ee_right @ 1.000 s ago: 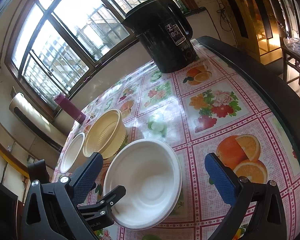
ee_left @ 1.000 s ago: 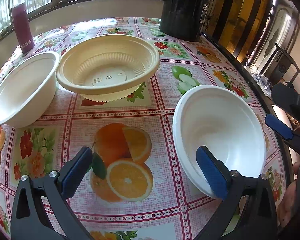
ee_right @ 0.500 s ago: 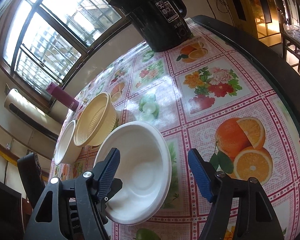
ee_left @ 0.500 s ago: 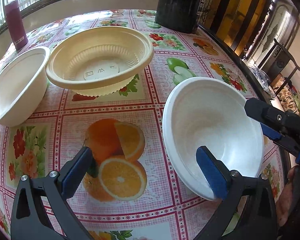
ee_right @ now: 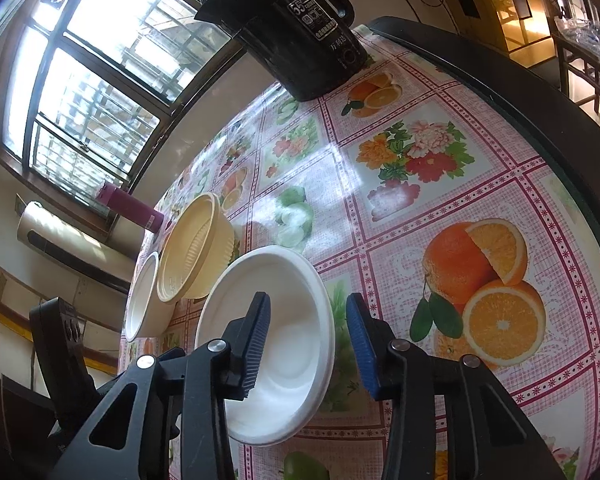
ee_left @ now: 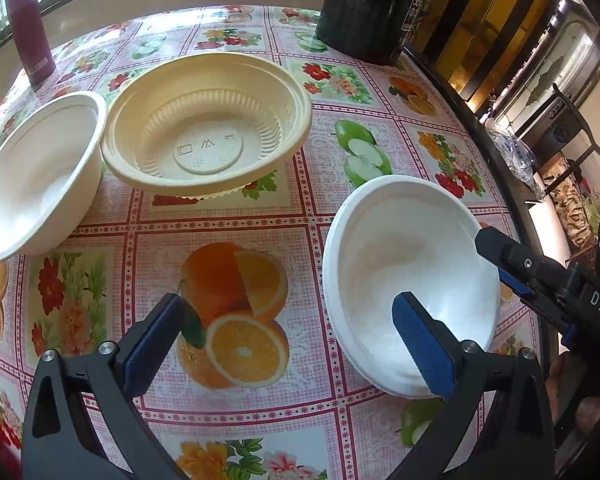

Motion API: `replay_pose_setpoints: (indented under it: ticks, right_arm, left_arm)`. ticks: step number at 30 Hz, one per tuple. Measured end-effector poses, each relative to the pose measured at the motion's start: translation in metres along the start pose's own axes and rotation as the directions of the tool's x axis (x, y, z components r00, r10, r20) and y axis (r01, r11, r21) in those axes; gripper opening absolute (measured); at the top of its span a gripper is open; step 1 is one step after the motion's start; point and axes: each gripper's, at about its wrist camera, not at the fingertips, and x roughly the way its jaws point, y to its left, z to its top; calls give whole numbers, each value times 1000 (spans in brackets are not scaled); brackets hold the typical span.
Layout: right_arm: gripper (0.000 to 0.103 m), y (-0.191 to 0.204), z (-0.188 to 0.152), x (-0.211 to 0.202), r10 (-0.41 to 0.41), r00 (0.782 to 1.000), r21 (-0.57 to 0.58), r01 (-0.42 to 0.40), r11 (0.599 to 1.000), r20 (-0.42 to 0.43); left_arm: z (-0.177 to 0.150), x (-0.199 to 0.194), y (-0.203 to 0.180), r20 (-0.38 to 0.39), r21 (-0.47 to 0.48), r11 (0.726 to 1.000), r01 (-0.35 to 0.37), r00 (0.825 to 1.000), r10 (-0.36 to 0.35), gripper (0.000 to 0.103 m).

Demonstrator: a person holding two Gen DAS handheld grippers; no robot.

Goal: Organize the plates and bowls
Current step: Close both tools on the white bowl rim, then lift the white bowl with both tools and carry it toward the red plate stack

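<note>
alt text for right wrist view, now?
The right gripper is closing astride the rim of a white bowl on a fruit-print tablecloth. Behind it sit a cream bowl, another white bowl and a black kettle.

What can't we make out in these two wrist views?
- Right tool: jaws closing astride the near white bowl's rim; pad contact unclear, the inner finger hides the wall.
- Kettle: top cut off by the left view's upper edge; label text in the right view too small to read.
- Far white bowl: right view shows it mostly behind the cream bowl.
- Left tool: open, over bare tablecloth.
</note>
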Motion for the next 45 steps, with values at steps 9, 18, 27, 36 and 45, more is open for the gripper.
replay_pose_setpoints:
  ticks: [9,18,27,36,45]
  right_arm:
    - [33,2,-1,-7,24,1000,18,-24,1000,3]
    - [30,0,-1,-6,21,1000,34,-20,999,-7]
    - [27,-4,0,-6,-1,1000,42,1,999,-7]
    - [17,-7,0,-3,-32,999,44,32,999,-15]
    - [8,-7,-1,-3,-40,999,36,41,999,-14]
  left_arm:
    - [5,0,-2,-48,-59,998,-11,999,9,100]
    - [4,-2,-11,-63,-60,998,-3,998,0,74]
    - [3,1,-15,-89,-67,997,38,995,-44,45]
    - [2,-7,-20,-73,-42,998,50,996,-53,29]
    - [1,-8,-20,-65,-30,998,47,997,-49,17]
